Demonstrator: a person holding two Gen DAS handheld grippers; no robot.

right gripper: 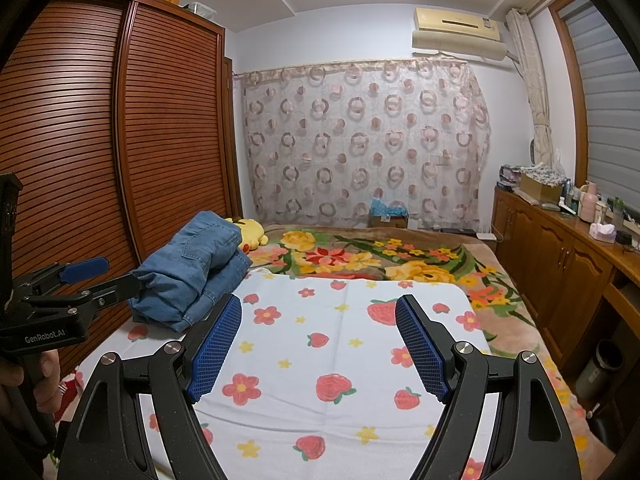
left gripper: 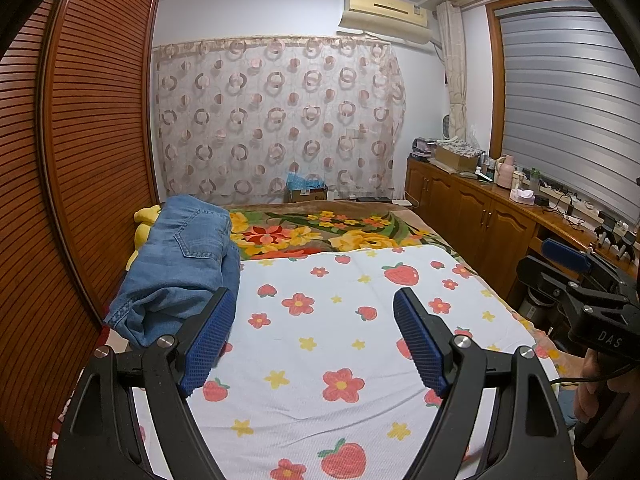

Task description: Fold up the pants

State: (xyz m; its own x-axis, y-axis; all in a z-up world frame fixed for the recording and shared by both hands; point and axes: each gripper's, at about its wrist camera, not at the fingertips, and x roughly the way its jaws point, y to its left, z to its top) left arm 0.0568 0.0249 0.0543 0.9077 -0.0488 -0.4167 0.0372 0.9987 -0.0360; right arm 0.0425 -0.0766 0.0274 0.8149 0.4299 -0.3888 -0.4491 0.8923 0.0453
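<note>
The folded blue denim pants are being left in a thick bundle at the left edge of the bed, partly on the white strawberry-print sheet and just in front of a yellow plush toy. The left hand-held gripper is being held released above the sheet, its left blue pad near the pants, with nothing gripped. The right hand-held gripper is likewise being held released and empty over the sheet's middle.
</note>
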